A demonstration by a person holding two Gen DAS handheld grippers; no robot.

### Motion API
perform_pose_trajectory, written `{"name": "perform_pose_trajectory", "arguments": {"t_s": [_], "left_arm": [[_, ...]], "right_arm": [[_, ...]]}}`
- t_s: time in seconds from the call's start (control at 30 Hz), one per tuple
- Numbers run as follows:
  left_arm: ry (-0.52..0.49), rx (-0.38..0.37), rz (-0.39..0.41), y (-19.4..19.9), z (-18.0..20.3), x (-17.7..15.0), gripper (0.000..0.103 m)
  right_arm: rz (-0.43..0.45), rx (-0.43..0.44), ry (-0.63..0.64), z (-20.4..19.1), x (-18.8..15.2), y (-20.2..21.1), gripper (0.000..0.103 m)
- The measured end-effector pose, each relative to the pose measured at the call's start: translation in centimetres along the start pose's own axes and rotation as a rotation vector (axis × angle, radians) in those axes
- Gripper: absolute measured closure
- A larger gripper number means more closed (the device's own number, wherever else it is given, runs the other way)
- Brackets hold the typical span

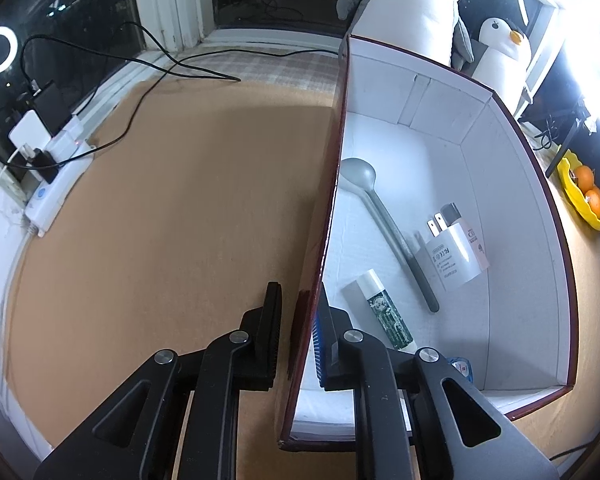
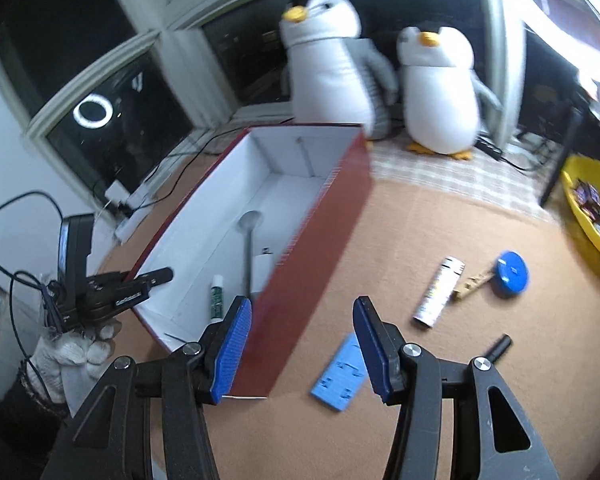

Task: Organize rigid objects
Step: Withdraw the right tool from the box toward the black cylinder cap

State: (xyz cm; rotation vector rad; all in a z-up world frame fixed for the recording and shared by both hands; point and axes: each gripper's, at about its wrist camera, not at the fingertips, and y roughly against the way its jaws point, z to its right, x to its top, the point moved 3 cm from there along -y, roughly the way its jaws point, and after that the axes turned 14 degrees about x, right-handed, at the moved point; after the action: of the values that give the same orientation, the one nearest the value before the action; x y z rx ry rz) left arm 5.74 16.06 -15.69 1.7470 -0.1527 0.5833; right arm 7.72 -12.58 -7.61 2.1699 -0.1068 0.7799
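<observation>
Right wrist view: your right gripper (image 2: 302, 344) is hovering half open, empty, near blue plate (image 2: 339, 376). Left gripper (image 1: 296, 336) is straddling box (image 1: 432, 92) wall, barely parted. Centre jaws over plate.

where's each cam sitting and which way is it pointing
Left wrist: on the left gripper, angled down along the red box wall standing between its fingers; own fingers show.
Right wrist: on the right gripper, angled down past the box at the table; own fingers and the gloved left hand show.
Shared: box, grey spoon, white charger, green tube.
</observation>
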Motion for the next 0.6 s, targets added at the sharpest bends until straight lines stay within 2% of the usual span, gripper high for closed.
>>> {"name": "perform_pose_trajectory", "arguments": {"t_s": [0.17,0.4,0.6], "left_arm": [[-0.009,0.001,0.005,0.3,0.3,0.1,0.085],[-0.021,0.011,0.003,0.5,0.6,0.2,0.085],[-0.025,0.022,-0.001,0.5,0.8,0.4,0.081]], "right_arm": [[0.033,-0.092,-0.116,4.8,-1.4,2.0,0.054],[0.011,-0.225,-0.244,11.1,-3.9,2.5,0.054],[-0.029,-0.255,-0.310,13.8,-5.2,1.7,0.054]]}}
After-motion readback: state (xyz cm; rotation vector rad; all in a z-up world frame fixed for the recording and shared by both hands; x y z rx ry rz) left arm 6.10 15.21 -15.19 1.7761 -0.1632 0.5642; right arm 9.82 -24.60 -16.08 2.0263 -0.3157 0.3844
